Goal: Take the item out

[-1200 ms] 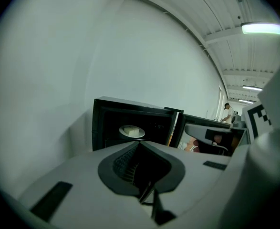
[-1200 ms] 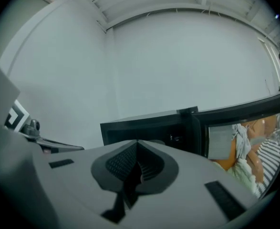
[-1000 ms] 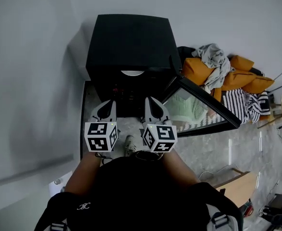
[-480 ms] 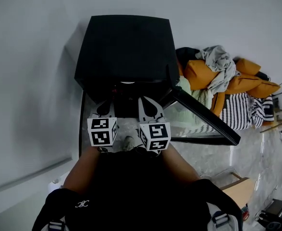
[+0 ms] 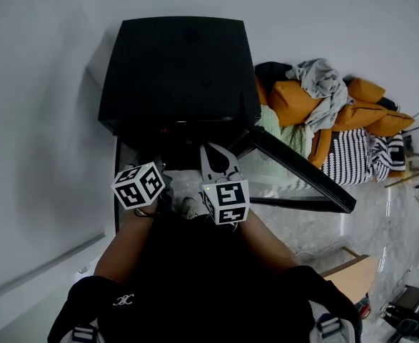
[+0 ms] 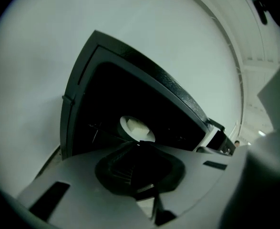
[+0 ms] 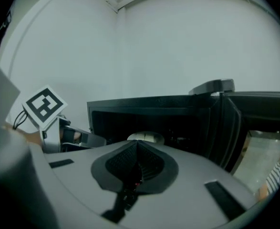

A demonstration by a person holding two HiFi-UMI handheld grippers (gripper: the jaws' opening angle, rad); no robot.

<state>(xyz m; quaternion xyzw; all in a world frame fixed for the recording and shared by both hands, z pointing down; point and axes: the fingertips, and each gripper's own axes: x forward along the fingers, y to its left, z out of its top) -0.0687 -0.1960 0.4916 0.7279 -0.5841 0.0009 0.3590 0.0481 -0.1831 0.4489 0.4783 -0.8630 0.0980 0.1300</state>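
Over the last second the view from the head has swung forward over the black oven (image 5: 173, 70), so its top now covers the opening and the pale item inside no longer shows from above. It is still plain from both gripper views: a white, rounded thing (image 6: 136, 128) sitting deep in the oven's dark cavity, on what looks like a wire rack, though what exactly it is I cannot tell. The oven door (image 5: 302, 170) hangs wide open to the oven's right. The left claw (image 6: 139, 144) has rolled and slid toward the oven's left edge, its marker cube (image 5: 138, 186) now tilted. The right claw (image 5: 214, 151) has crept up to the oven's mouth and points straight in. Both claws have their jaws pressed together with nothing between them, and both sit just outside the opening, not yet past its frame. So the reach has begun but nothing is gripped — the item rests untouched in the oven, ahead of and between the two claws. For the task this likely means the approach is nearly lined up. The jaws would have to part before either claw can close on the item's rim, and the door frame at the oven's right leaves the right claw little room to swing.
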